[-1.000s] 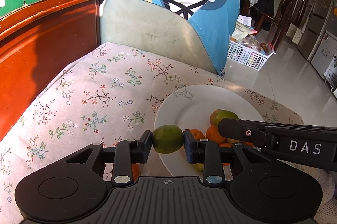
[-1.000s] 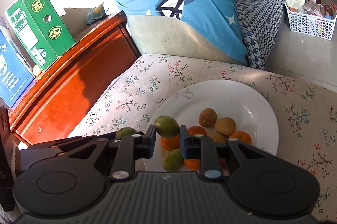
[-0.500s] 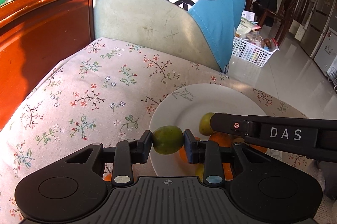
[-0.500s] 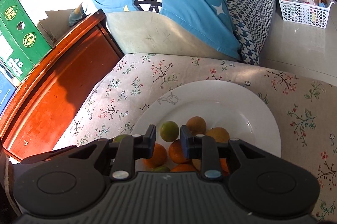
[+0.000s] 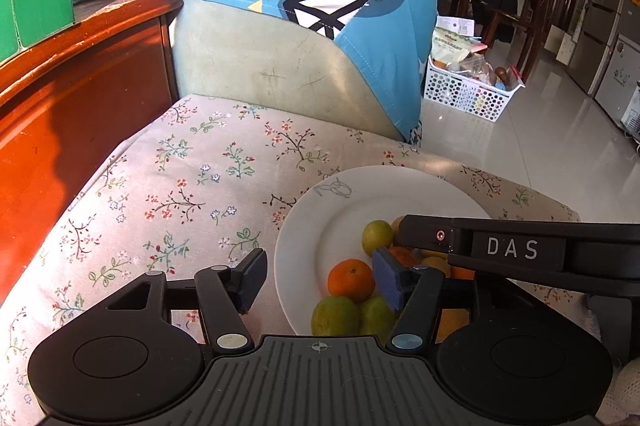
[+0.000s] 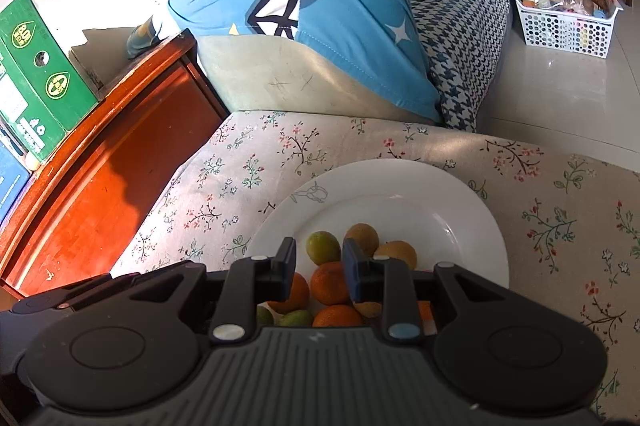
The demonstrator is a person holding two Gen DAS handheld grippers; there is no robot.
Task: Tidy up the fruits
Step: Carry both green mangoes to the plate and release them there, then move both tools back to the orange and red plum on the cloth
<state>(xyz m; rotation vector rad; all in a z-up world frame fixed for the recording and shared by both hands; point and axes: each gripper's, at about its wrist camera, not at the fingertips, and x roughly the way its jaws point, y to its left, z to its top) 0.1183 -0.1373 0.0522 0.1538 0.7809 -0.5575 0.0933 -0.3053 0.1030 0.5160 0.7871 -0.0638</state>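
Observation:
A white plate [image 5: 328, 226] [image 6: 440, 201] lies on the floral cloth and holds several fruits: green citrus [image 5: 336, 316] [image 6: 322, 247], oranges [image 5: 351, 280] [image 6: 330, 284] and brownish kiwis [image 6: 362, 234]. My left gripper [image 5: 320, 280] is open and empty at the plate's near left rim, with a green fruit just below its jaws. My right gripper [image 6: 319, 268] is open and empty above the fruit pile; its side shows in the left wrist view [image 5: 520, 250].
A red wooden cabinet [image 5: 60, 105] [image 6: 100, 165] with a green box [image 6: 36, 73] stands to the left. A blue and beige cushion [image 5: 300, 37] lies behind the cloth. A white basket [image 5: 468, 93] sits on the tiled floor at right.
Both grippers have opened. The left one let go of its green fruit onto the plate's near edge. The right one's green fruit now lies on the plate ahead of its jaws.

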